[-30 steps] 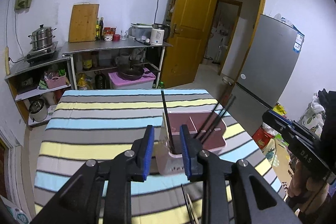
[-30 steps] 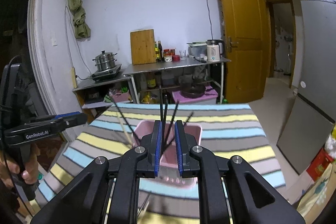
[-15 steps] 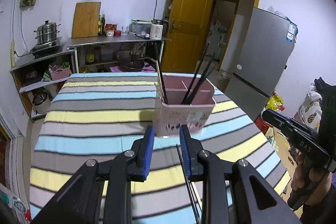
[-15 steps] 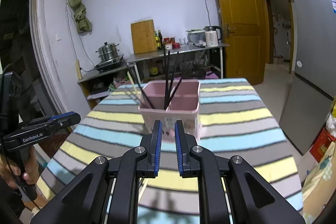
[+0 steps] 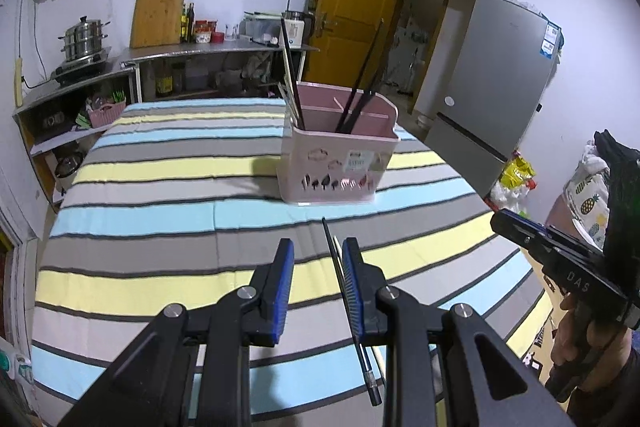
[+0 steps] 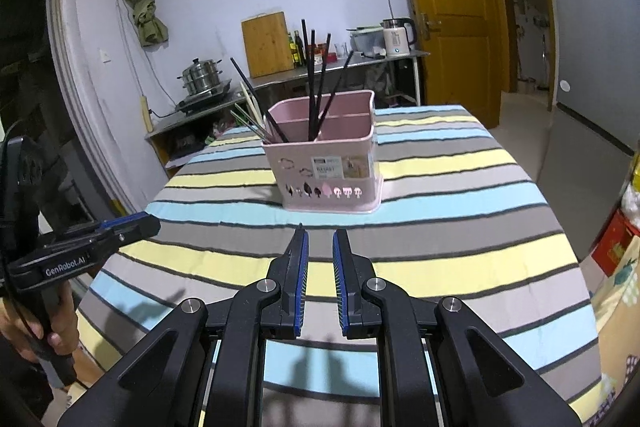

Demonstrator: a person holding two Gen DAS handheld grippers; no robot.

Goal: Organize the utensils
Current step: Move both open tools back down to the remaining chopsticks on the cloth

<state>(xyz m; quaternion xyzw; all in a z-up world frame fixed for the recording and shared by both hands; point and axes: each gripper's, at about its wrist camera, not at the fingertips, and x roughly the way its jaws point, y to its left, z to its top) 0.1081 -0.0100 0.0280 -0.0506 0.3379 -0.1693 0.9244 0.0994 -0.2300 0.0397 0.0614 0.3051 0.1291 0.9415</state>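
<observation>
Black chopstick (image 5: 347,291) lies on striped tablecloth (image 5: 160,211) near pink holder (image 5: 336,155).

Dimmish, perhaps overhead-lit; fisheye-warped edges

Home kitchen: steamer pot (image 5: 84,41) on a burner, cutting board (image 5: 159,13) against the wall, kettle (image 6: 397,37), fridge (image 5: 492,75), shelves of bottles, striped tabletop (image 5: 168,163).

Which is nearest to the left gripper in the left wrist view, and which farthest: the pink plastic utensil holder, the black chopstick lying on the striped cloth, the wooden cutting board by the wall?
1. Black chopstick, on the cloth beside the left gripper.
2. Pink plastic utensil holder, mid-table, slightly right.
3. Wooden cutting board, leaning on the wall, far left.
</observation>
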